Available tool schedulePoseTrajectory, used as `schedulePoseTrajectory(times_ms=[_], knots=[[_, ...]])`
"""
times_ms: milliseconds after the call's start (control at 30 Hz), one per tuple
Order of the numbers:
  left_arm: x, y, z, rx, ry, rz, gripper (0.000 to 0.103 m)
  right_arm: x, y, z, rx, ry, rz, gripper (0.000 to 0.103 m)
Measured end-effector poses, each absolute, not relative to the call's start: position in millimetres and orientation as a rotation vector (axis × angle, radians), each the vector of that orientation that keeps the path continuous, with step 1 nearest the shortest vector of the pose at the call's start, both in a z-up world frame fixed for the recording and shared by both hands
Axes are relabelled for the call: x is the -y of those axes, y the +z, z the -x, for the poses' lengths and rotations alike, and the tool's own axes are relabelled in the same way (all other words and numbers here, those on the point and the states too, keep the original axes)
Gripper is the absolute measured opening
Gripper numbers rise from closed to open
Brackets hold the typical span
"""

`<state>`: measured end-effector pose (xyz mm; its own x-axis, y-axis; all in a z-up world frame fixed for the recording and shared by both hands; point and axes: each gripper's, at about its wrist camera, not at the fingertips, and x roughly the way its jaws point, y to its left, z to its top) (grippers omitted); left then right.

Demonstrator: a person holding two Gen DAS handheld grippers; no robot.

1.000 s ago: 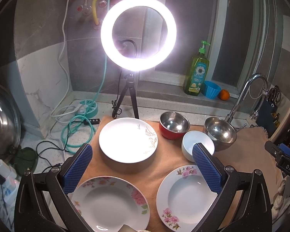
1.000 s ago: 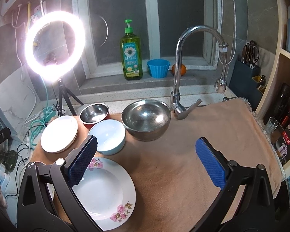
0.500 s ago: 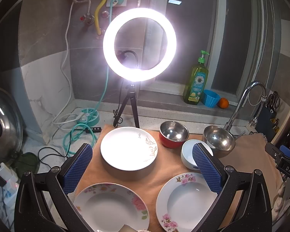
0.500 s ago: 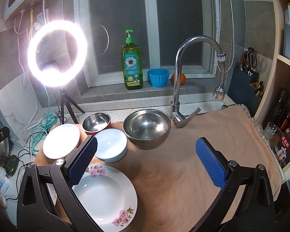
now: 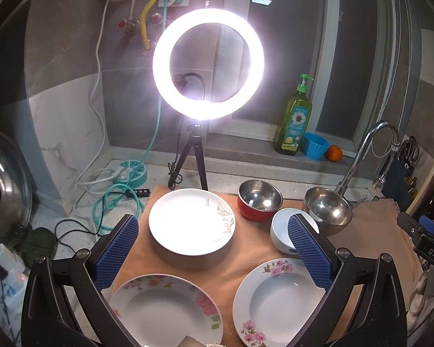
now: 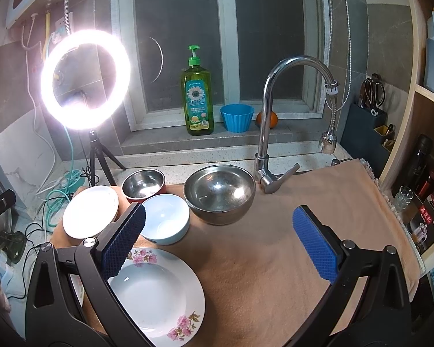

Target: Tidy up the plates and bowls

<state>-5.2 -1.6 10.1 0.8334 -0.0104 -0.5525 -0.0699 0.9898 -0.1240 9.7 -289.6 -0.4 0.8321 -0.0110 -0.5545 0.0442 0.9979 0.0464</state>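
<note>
Left gripper [image 5: 212, 247]: released, jaws spread wide, empty, held above the left part of the cloth.
Right gripper [image 6: 218, 244]: released, jaws spread wide, empty, held above the middle of the cloth.
Cloth [image 6: 275, 260]: tan, spread over the tabletop, carrying all the dishes.
White plate [image 5: 191, 221]: plain with a gold leaf sketch, at the cloth's far left corner, raised on a round base.
Left floral plate [image 5: 165, 310]: at the near left edge of the cloth, pink flowers on the rim.
Right floral plate [image 6: 156, 296]: near edge, just right of the other floral plate, apart from it.
Red bowl [image 5: 259, 199]: steel inside, at the far edge, just right of the white plate.
White bowl [image 6: 165, 218]: between the red bowl and the right floral plate, close to the steel bowl.
Steel bowl [image 6: 220, 193]: largest, at the far edge beside the faucet [image 6: 275, 115].
Ring light [image 5: 208, 63]: lit, on a tripod behind the white plate.
Windowsill: green soap bottle [image 6: 198, 98], blue cup [image 6: 236, 117], an orange [image 5: 333, 153] in a row.
</note>
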Motion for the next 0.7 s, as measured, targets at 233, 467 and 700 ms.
schedulePoseTrajectory(times_ms=[233,467,700], knots=[[-2.0,8.2,1.9,-0.593,0.031,0.147,0.102,288.2,-1.2,-10.3,-0.591,-0.03,-0.057,0.103],[-1.0,7.6,-0.5,-0.6,0.024,0.143,0.102,288.4,-0.4,-11.8,-0.594,-0.03,-0.057,0.103],[0.8,7.3,-1.9,-0.604,0.022,0.142,0.102,289.8,-3.3,-14.3,-0.606,-0.034,-0.054,0.103]])
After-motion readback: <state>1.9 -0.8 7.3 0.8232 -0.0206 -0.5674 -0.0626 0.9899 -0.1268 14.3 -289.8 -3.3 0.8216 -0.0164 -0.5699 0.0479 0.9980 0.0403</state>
